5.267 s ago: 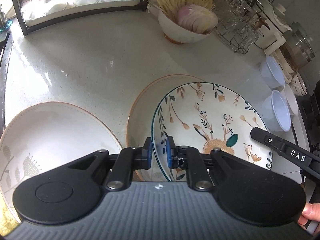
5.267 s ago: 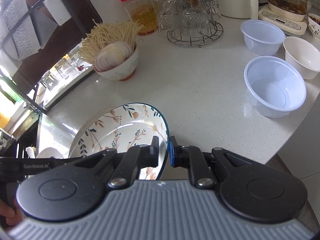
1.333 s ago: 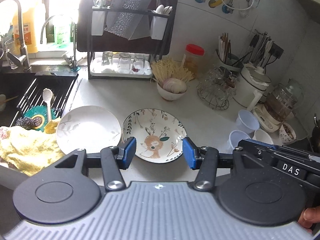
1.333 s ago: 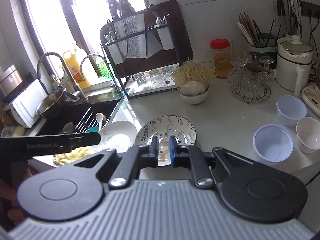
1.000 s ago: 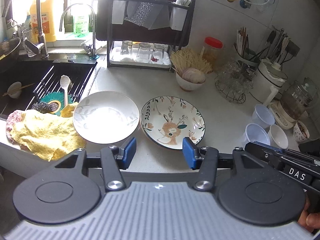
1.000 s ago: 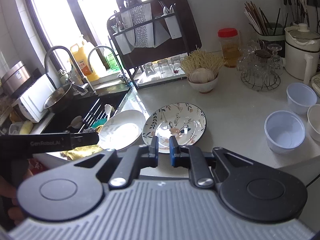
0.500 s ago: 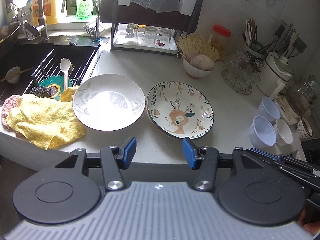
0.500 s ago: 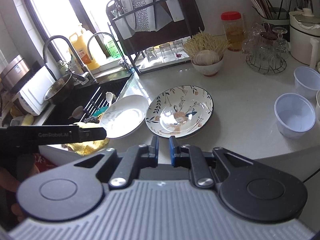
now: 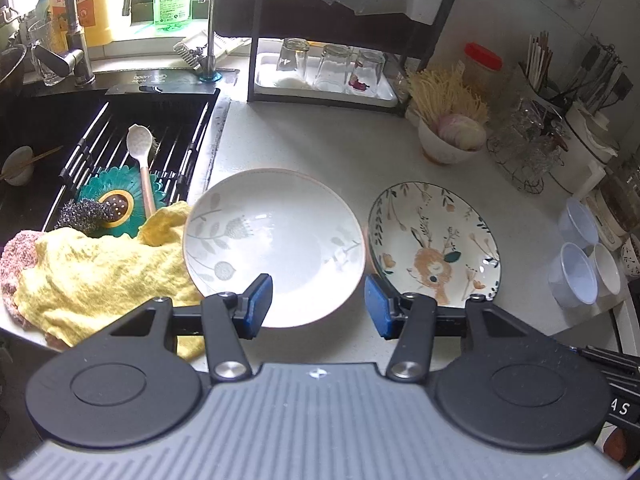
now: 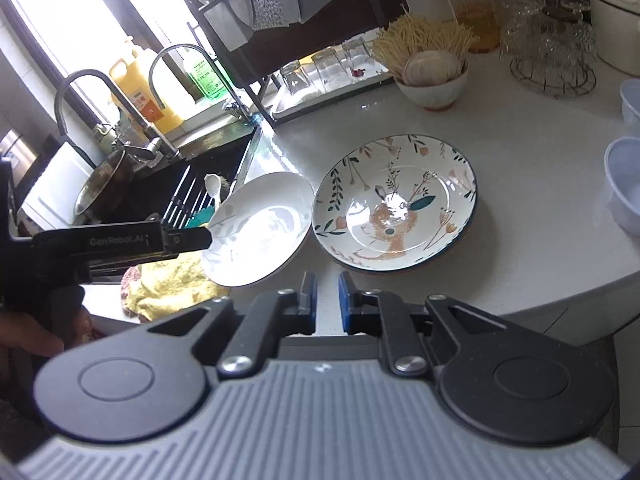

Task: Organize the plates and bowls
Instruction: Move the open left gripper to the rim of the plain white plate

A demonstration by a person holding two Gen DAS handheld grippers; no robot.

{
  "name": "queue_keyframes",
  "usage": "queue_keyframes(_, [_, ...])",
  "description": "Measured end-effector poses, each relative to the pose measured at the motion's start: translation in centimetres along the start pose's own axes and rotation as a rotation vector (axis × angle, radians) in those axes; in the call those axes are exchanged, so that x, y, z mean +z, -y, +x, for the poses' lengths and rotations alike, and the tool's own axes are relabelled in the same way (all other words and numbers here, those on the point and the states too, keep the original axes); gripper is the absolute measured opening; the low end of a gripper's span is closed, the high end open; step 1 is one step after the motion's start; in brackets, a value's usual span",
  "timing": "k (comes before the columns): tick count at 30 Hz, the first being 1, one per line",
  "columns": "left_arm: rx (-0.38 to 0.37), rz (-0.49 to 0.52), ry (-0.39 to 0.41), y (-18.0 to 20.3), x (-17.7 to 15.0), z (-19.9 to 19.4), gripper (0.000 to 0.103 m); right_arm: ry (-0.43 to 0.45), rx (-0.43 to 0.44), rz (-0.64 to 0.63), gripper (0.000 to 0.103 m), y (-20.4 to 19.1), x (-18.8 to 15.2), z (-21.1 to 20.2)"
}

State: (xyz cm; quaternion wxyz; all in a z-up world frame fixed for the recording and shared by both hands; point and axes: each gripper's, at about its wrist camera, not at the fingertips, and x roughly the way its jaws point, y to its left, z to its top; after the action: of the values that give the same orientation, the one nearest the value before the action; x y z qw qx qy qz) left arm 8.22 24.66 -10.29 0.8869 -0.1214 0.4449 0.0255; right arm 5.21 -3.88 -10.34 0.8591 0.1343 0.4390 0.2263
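A: Start at the left; what is by the sink?

B: In the left wrist view, a dark sink (image 9: 48,136) with a rack of rods over it; on the rack a white spoon (image 9: 141,148) lying across a teal flower-shaped mat (image 9: 108,196), with a steel scourer (image 9: 82,216) beside them; nearer, a crumpled yellow cloth (image 9: 92,276) at the counter's edge, its right end touching the white plate.

A: And the plates?

B: The white plate (image 9: 272,240), with pale grey leaf prints, sits on the white counter (image 9: 320,136) just right of the cloth; the floral plate (image 9: 434,246), with a fawn painted in it, lies just beside it on the right, resting on another plate whose orange rim peeks out underneath; whether the two rims touch I cannot tell.

A: The tongs?

B: The left gripper (image 9: 318,304) is released, its blue pads spread wide over the near edge of the white plate, with nothing between them; the right gripper (image 10: 327,300) is clenched, pads almost together, empty, hovering above the counter in front of both plates.

A: Further right?

B: A bowl of noodles and sliced onion (image 9: 450,136) behind the floral plate; a wire stand of glasses (image 9: 528,148); at the far right, two translucent plastic bowls (image 9: 572,276) and a white one close together.
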Motion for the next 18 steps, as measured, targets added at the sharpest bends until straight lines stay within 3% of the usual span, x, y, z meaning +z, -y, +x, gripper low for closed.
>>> queue_keyframes(18, [-0.019,0.063,-0.14,-10.2,6.0,9.9,0.057,-0.154,0.023,0.224,0.016,-3.4,0.9,10.7])
